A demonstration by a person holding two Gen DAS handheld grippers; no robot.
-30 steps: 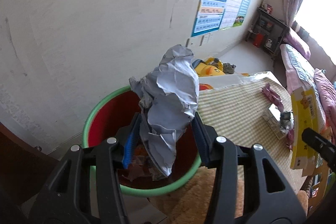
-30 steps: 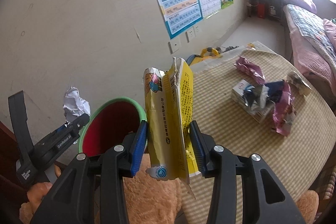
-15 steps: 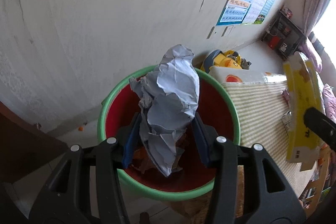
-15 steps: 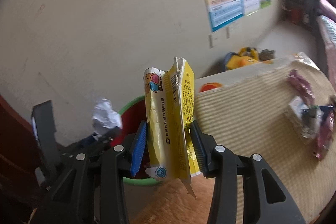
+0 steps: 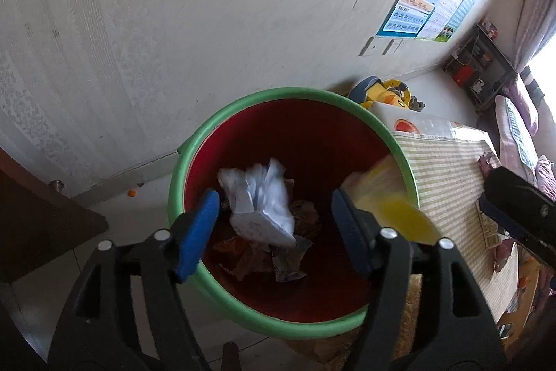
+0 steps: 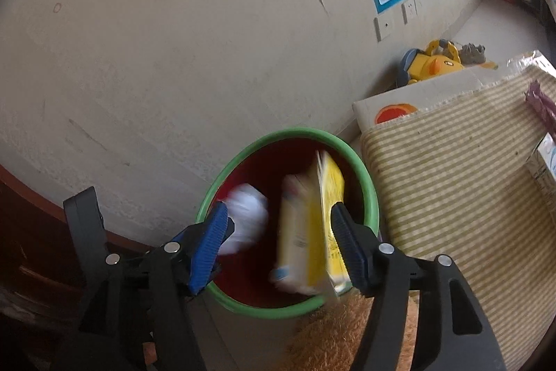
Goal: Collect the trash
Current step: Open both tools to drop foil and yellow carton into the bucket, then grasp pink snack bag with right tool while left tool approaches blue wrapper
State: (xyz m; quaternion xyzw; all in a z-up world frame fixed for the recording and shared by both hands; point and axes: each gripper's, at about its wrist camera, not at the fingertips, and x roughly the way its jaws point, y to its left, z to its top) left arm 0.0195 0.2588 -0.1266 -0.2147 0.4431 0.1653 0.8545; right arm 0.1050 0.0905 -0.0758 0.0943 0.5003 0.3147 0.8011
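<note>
A red bin with a green rim [image 5: 194, 145] [image 6: 368, 183] stands by the wall. My left gripper [image 5: 274, 232] is open above it; the crumpled white paper [image 5: 260, 200] [image 6: 245, 214] is loose and blurred, falling into the bin. My right gripper [image 6: 281, 239] is open above the bin; the yellow snack box [image 6: 309, 232] [image 5: 392, 204] is blurred between the jaws, dropping into the bin. Older trash [image 5: 278, 259] lies at the bin's bottom.
A table with a striped green cloth [image 6: 451, 169] stands right of the bin, with wrappers [image 6: 542, 103] and a small carton [image 6: 545, 162] on it. A yellow toy [image 6: 431, 61] sits by the wall. A brown plush [image 6: 330, 336] lies below the bin.
Both grippers have opened over the bin. The crumpled paper and the yellow box have left the jaws and are falling in.
</note>
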